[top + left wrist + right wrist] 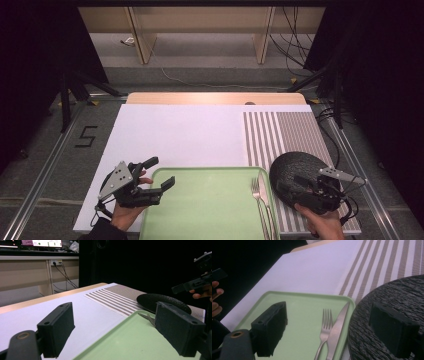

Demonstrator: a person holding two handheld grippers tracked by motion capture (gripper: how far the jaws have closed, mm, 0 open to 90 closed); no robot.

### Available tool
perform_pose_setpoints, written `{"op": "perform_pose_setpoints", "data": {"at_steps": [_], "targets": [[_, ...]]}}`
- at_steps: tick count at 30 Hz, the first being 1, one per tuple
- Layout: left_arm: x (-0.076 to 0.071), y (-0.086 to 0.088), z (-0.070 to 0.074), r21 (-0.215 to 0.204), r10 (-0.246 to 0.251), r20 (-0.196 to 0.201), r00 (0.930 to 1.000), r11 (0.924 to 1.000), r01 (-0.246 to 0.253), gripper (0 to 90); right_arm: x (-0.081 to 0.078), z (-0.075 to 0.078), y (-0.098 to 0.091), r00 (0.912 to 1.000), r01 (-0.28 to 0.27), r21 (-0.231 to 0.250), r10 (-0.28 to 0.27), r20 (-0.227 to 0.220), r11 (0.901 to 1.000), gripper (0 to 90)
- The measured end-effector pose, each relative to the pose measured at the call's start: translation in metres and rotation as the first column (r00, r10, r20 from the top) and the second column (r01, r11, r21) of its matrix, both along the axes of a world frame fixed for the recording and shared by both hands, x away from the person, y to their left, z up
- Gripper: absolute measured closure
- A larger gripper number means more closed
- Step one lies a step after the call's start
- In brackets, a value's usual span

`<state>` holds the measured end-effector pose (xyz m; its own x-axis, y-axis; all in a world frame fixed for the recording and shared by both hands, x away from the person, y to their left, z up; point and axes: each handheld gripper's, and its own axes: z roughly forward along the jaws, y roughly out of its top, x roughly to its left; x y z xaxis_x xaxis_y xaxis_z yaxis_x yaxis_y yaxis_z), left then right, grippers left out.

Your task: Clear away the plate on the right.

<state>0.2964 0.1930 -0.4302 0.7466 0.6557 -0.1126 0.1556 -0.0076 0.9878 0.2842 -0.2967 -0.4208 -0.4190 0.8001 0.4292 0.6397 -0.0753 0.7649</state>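
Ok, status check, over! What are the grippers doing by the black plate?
Both grippers open, nothing held. Right gripper over black plate; left gripper at green tray. Fork, knife beside plate.

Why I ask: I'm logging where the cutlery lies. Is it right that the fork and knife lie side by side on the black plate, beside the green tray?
Not quite. The fork and knife do lie side by side, but on the green tray, along its edge next to the black plate, which sits on the striped mat. The right gripper view shows it most clearly.
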Motion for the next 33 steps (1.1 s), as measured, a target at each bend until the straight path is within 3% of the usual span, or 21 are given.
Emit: {"op": "perform_pose_setpoints", "data": {"at_steps": [15, 27, 33], "targets": [[-0.001, 0.0, 0.0, 0.006, -0.001, 0.006, 1.0, 1.0, 0.001, 15.4, -0.001, -0.001, -0.016, 0.9972, 0.074, -0.004, -0.074, -0.005, 0.9973, 16.2], [-0.002, 0.0, 0.0, 0.008, 0.0, 0.009, 1.0, 1.0, 0.0, 15.4, -0.01, -0.004, -0.051, 0.9829, 0.183, 0.042, -0.182, -0.026, 0.9822, 16.3], [-0.002, 0.001, 0.0, 0.006, 0.0, 0.01, 1.0, 1.0, -0.001, 15.4, -0.012, -0.008, -0.06, 0.9749, 0.218, 0.027, -0.217, -0.052, 0.9755, 16.3]]}}
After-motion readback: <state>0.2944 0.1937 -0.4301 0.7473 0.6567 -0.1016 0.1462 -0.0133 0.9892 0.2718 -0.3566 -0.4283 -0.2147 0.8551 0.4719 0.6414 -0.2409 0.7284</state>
